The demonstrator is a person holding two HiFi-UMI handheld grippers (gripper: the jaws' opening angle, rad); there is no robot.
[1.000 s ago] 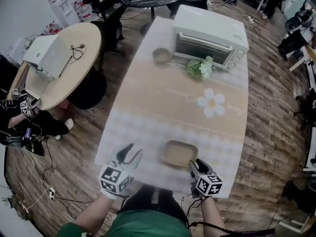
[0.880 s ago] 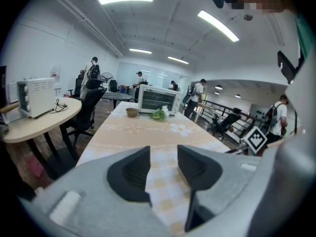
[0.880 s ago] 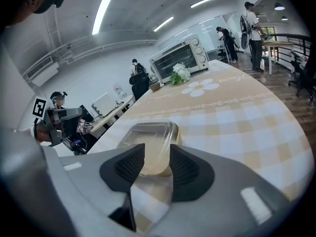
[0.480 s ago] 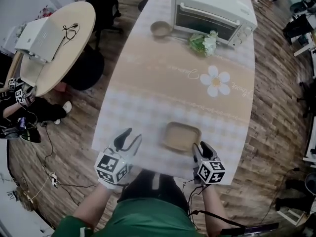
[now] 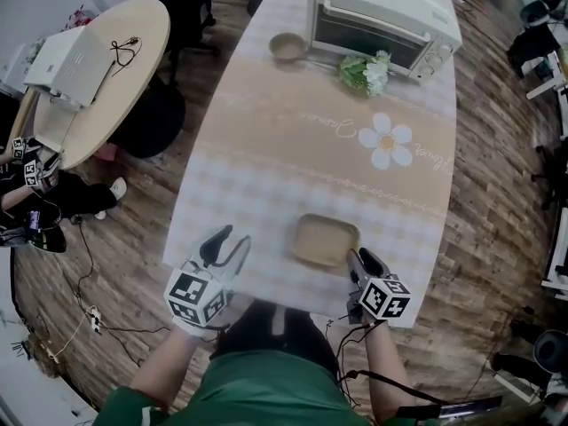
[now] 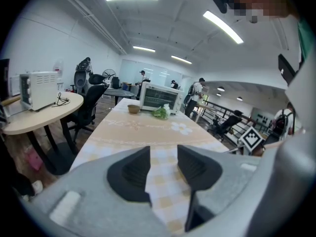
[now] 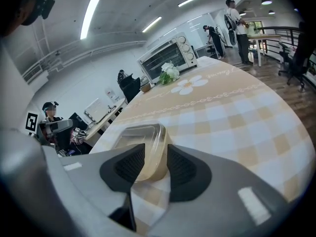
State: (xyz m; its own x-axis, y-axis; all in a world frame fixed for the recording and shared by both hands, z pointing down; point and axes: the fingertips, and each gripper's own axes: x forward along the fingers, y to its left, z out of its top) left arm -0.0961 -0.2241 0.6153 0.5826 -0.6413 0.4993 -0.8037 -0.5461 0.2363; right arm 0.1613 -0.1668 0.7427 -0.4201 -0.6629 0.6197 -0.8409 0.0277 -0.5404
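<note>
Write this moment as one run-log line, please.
left claw: open, empty, over table edge | right claw: shut on tray corner | tray: on table

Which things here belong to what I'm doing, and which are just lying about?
In hand: tan tray, its corner gripped by the right gripper; left gripper, open, empty.
Lying about: toaster oven, small bowl, flower bunch.
</note>
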